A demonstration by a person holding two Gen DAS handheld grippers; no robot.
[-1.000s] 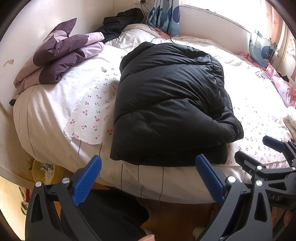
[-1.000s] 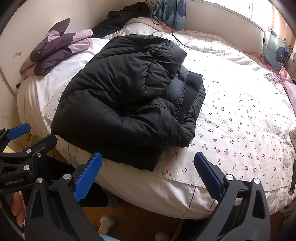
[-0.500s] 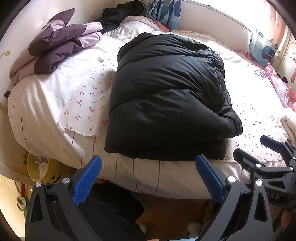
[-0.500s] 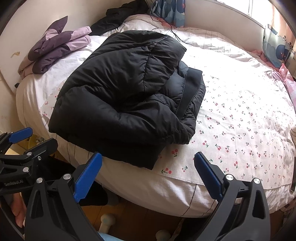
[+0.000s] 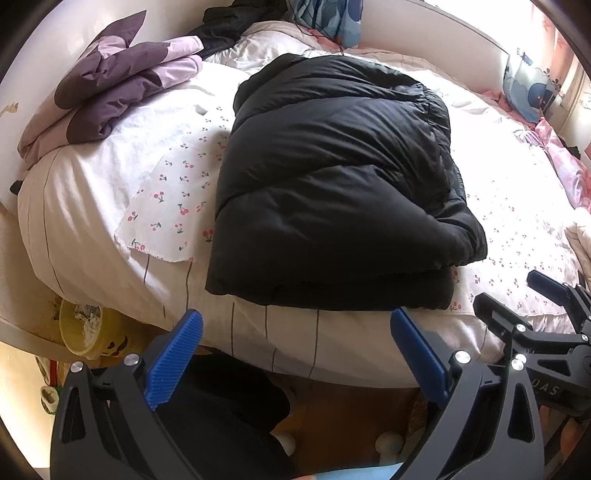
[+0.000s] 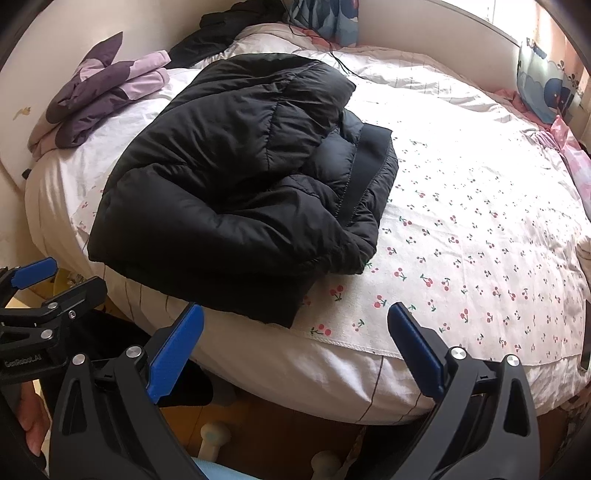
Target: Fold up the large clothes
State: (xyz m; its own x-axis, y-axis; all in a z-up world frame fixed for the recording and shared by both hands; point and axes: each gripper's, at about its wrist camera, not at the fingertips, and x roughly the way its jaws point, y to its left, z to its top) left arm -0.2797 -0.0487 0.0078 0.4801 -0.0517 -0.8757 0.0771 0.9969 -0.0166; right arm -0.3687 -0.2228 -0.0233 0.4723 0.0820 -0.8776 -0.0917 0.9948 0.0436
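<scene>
Jacket: black quilted puffer jacket (image 5: pixel 332 184), folded bundle on the cherry-print bed (image 6: pixel 461 229), near edge.
Bearing: I see it ahead of both claws, long axis running away.
Claws: left claw (image 5: pixel 291 354) and right claw (image 6: pixel 295 347) wide apart, empty.
Nearer: left, I judge.

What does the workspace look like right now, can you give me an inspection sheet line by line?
Surface: bed with a cherry-print sheet, rumpled white bedding below it.
Job's things: black puffer jacket folded into a bundle near the bed's front edge, nothing gripping it.
Clutter: purple jacket folded at the far left corner; dark garment heaped at the head; pink cloth at the right edge.
Grippers: left tongs open, empty, off the bed's front edge; right tongs open, empty, likewise.
Cables: thin black cable trailing over the bedding from the head.
Surroundings: blue-patterned pillow against the headboard; yellow bowl on the floor at left.
</scene>
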